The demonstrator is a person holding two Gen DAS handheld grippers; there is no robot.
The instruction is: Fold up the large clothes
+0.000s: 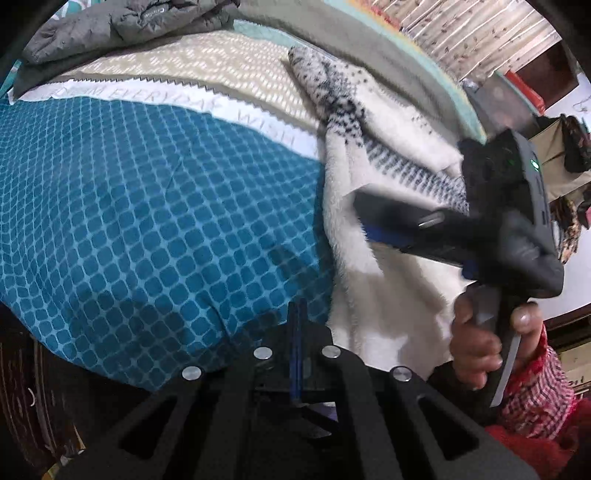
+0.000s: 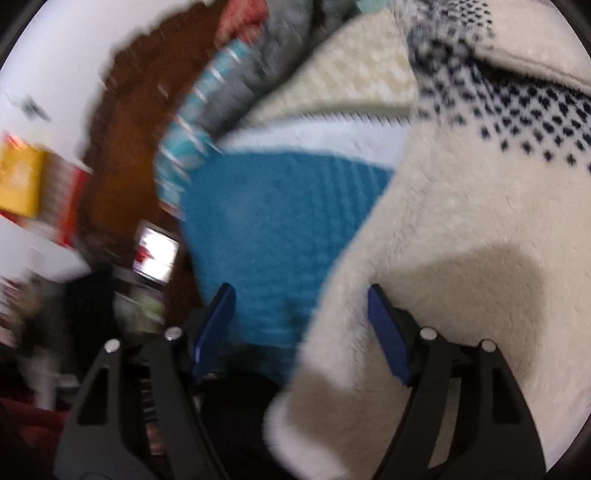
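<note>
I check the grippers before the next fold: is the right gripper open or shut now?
Open. The right gripper has its blue fingers wide apart, with the white fleece garment edge between them, not pinched.

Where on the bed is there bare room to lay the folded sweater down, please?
The teal checked cover is bare, bordered by the white fleece sweater and the beige lettered band. It is crowded further back, where the grey jacket lies.

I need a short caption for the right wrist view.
Open right gripper straddling the edge of a cream fleece sweater over a teal bedspread.
</note>
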